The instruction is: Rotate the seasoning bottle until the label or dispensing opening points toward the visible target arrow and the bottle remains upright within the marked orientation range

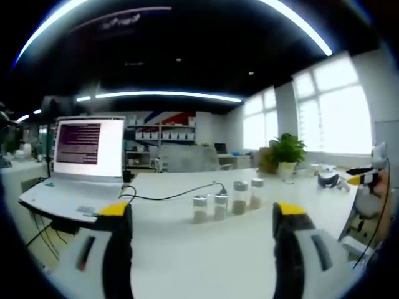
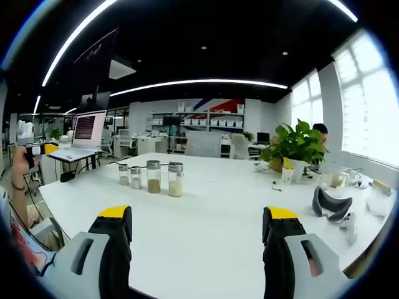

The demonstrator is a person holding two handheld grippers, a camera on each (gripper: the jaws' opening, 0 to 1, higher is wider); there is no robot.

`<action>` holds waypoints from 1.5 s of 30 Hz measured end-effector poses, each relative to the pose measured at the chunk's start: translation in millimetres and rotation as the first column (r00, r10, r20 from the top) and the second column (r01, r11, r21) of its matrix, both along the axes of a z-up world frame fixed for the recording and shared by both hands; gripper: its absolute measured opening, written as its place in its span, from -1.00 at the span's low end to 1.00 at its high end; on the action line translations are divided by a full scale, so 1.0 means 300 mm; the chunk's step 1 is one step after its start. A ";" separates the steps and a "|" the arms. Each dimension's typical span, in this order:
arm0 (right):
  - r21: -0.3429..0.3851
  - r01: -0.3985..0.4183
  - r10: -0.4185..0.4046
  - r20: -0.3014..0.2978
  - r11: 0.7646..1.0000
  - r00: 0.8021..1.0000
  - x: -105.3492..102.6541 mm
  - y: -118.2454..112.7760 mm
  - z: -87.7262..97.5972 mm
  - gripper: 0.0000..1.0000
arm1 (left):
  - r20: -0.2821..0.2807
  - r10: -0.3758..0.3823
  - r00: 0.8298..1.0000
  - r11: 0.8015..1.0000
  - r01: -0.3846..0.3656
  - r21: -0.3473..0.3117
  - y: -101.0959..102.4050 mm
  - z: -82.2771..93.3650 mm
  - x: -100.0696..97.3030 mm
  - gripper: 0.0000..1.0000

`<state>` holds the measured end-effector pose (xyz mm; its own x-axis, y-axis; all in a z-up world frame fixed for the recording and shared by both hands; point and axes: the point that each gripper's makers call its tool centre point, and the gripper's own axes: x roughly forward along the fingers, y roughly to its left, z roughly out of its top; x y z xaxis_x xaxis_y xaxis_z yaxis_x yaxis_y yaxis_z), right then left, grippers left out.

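Several glass seasoning bottles with silver caps stand upright in a row on the white table (image 1: 187, 261). In the left gripper view the nearest bottle (image 1: 199, 208) is just beyond my left gripper (image 1: 202, 213), which is open with nothing between its yellow-tipped jaws. In the right gripper view the same row of bottles (image 2: 153, 176) stands further off, to the upper left of my right gripper (image 2: 198, 215), which is also open and holds nothing. The largest bottle (image 2: 176, 179) holds pale powder. The right gripper (image 1: 368, 179) shows at the far right edge of the table.
An open laptop (image 1: 87, 152) sits at the table's left end, and a black cable (image 1: 168, 196) runs from it toward the bottles. A potted plant (image 2: 296, 146) and a grey headset (image 2: 330, 205) stand on the right. A person's hand (image 2: 19, 165) shows at the left edge.
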<state>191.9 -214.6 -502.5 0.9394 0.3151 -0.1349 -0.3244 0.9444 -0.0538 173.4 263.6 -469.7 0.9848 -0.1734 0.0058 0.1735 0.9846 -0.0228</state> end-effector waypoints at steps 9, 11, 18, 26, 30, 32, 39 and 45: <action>-0.001 0.000 0.000 -0.003 1.000 1.000 0.000 0.000 -0.003 0.78 | 0.004 -0.013 1.000 1.000 0.014 -0.006 -0.009 0.001 0.003 0.98; 0.000 0.000 0.000 -0.004 1.000 1.000 0.001 -0.001 -0.003 0.78 | 0.008 -0.022 1.000 1.000 0.022 0.003 -0.014 0.005 0.001 0.98; 0.006 -0.012 0.012 -0.018 1.000 1.000 0.007 0.006 -0.015 0.77 | -0.002 -0.044 0.999 0.999 0.044 0.014 -0.038 -0.002 0.002 0.98; 0.025 -0.021 0.022 -0.010 0.999 1.000 0.006 0.016 -0.012 0.76 | -0.019 -0.029 0.999 1.000 0.029 0.011 -0.027 -0.014 0.003 0.98; 0.030 -0.033 0.032 0.019 0.999 0.999 0.010 0.035 0.003 0.76 | -0.024 -0.033 0.999 0.999 0.033 0.006 -0.028 -0.017 0.000 0.98; 0.022 -0.035 0.034 0.032 0.999 0.999 0.011 0.054 0.007 0.76 | -0.018 -0.034 0.999 0.999 0.034 0.002 -0.026 -0.011 -0.002 0.98; 0.018 -0.079 0.078 0.019 0.997 0.997 0.019 0.113 -0.009 0.76 | -0.029 -0.041 0.999 0.999 0.042 0.001 -0.024 -0.020 0.004 0.98; 0.042 -0.126 0.125 0.021 0.991 0.992 0.033 0.174 -0.013 0.75 | -0.027 -0.028 0.999 0.999 0.027 -0.025 -0.006 -0.022 0.003 0.98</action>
<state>201.9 -162.5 -506.4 0.8943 0.4358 -0.1013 -0.4399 0.8978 -0.0206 174.4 261.8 -476.2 0.9796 -0.2004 -0.0168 0.1993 0.9786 -0.0518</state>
